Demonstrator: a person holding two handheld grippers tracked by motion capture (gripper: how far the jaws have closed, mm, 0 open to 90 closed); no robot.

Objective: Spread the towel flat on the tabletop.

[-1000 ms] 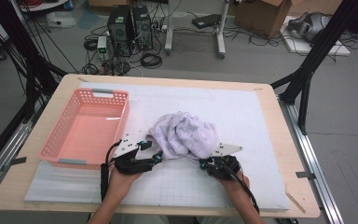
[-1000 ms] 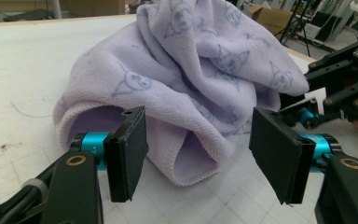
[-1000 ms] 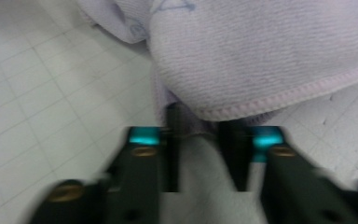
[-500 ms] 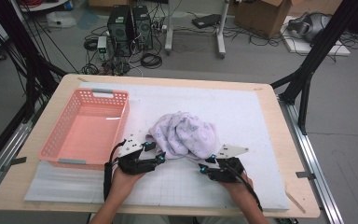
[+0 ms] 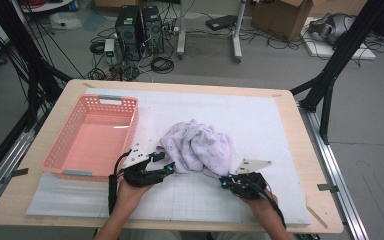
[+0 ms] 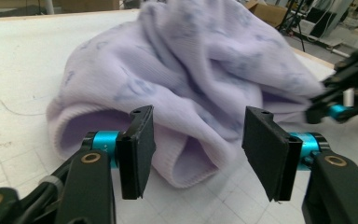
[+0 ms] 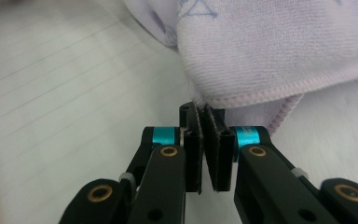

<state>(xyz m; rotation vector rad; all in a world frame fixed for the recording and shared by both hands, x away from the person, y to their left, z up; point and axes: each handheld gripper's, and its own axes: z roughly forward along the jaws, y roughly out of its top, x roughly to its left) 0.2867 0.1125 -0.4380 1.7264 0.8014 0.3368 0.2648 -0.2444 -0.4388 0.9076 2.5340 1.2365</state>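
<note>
White gridded mat [image 5: 280, 130] on wooden table [image 5: 300, 150], cable-strewn grey floor [image 5: 280, 60]

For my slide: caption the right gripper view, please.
Right gripper shut on the hem of the lilac cloth above the gridded mat.

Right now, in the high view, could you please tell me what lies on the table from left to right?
Pink basket → left tool → crumpled lilac cloth → right tool, with its jaws closed on the cloth's edge.
</note>
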